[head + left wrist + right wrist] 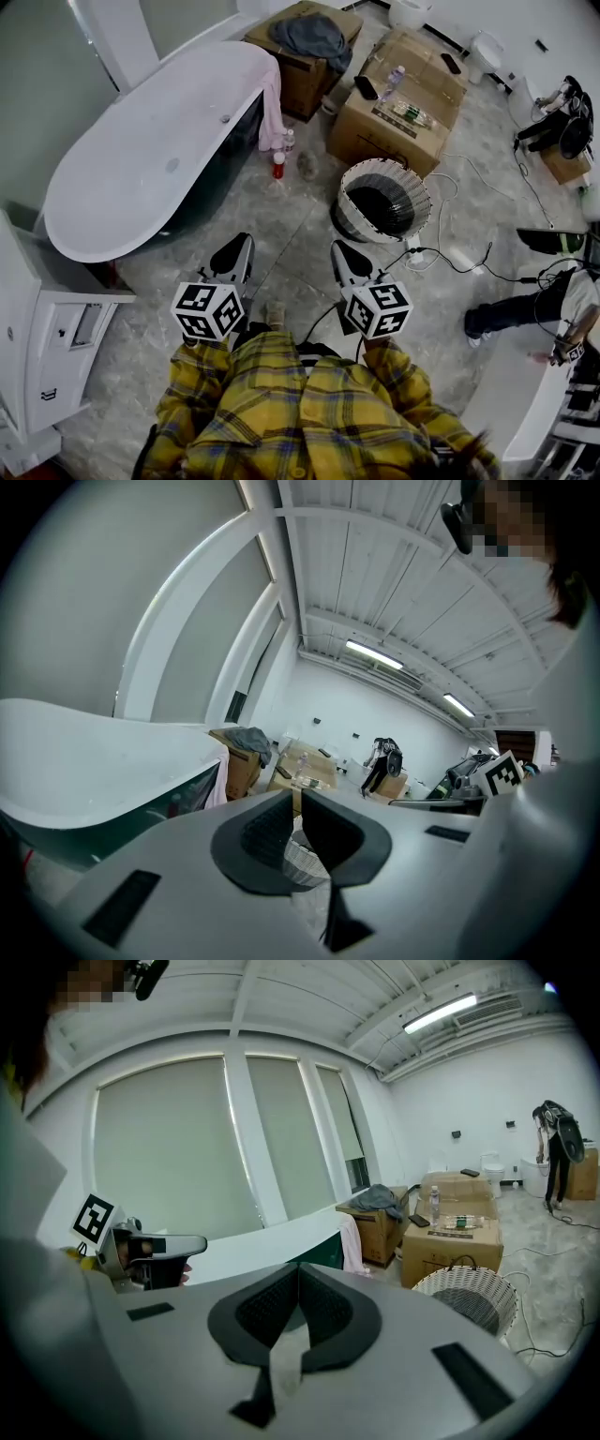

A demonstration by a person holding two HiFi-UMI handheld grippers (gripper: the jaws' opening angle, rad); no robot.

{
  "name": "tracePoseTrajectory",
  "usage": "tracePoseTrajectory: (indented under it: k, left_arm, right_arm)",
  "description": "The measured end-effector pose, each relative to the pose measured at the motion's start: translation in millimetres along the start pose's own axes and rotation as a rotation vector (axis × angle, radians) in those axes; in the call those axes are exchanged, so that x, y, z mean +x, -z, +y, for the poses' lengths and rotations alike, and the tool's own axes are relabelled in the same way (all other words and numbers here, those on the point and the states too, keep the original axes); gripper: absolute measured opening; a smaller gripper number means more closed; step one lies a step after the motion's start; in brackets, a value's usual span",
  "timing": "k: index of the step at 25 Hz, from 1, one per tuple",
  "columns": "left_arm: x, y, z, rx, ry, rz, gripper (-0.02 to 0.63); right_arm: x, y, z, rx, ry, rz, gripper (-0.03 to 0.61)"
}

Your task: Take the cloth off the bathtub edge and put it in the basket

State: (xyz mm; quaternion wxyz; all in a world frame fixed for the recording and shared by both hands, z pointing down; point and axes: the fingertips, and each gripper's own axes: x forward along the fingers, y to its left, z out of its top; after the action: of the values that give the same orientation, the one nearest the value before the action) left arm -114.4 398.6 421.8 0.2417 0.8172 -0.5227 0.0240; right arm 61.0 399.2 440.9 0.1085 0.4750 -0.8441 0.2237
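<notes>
Left gripper (236, 251): jaws closed, nothing in them.
Right gripper (347, 257): jaws together too, empty.
Cloth (271, 101): pink, draped over the tub (141, 150) edge at its far end, well apart from both grippers.
Basket (349, 217): on the floor, near the cloth.
Risk one: shut jaws would only nudge the cloth into the tub, so open them first.
Risk two: a low reach could knock over the bottles (278, 165) under the cloth.
</notes>
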Motion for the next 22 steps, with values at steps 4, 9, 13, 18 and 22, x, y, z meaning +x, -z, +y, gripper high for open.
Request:
tracePoseTrajectory:
  k: [4, 9, 13, 18, 22]
  left_arm:
    - [17.7, -14.5, 24.8, 0.018, -0.005, 0.01, 0.043]
    - [35.8, -23.5, 48.6, 0.054, -0.022, 0.025, 0.043]
    - [48.1, -29.7, 66.4, 0.032, -0.04, 0.022, 0.043]
    - [67.5, -41.0, 91.0, 0.034, -0.08, 0.009, 0.043]
    - [90.3, -50.4, 114.5, 0.03, -0.121, 0.005, 0.043]
  right_arm:
    - [33.0, -15.1, -2.0, 0.006, -0.003, -0.014, 0.028]
    - [68.5, -27.5, -5.4, 0.004, -0.014, -0.008, 0.028]
    - [98.1, -38.4, -8.5, 0.002, -0.035, 0.001, 0.028]
    - [140.7, -53.6, -22.7, -0.016, -0.054, 0.006, 0.028]
    - [182.3, -67.3, -36.6, -0.038, -0.073, 0.014, 0.028]
